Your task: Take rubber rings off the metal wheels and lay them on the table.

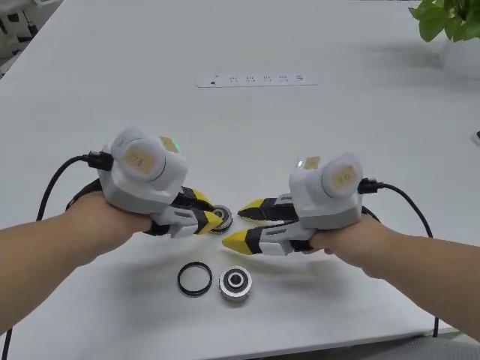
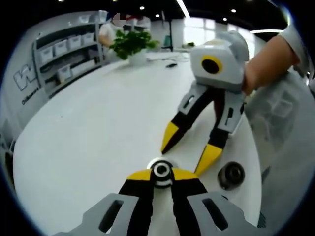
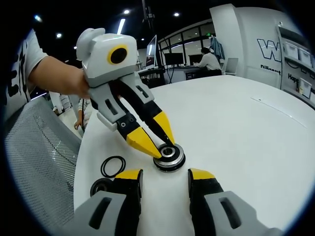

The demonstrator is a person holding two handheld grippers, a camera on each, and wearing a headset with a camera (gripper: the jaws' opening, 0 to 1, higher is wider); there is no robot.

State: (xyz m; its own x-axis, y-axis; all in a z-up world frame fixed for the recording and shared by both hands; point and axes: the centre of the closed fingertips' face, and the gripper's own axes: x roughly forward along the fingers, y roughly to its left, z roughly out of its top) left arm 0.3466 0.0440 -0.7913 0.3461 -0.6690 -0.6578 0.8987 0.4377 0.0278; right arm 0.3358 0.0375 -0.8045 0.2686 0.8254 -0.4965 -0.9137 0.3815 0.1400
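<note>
The left gripper [image 2: 162,175] has its yellow tips pressed in on a metal wheel [image 2: 162,169]. The wheel sits right between them on the white table [image 1: 315,120], and in the right gripper view both tips touch it. The right gripper [image 3: 165,173] is spread wide and grips nothing. Its tips face the left gripper's tips, and the pinched wheel lies just ahead of the gap between its jaws, clear of both.

A loose black rubber ring [image 1: 195,278] lies flat on the table on the person's side of both grippers, nearer the left gripper's tips. A second metal wheel [image 1: 235,283] lies flat just beside the ring, not touching it, close under the right gripper's nearer jaw tip. Whether it carries a ring I cannot tell.

Well beyond both grippers lies a white power strip [image 1: 255,79]. Far off on the right gripper's side stands a potted plant [image 1: 448,19].
</note>
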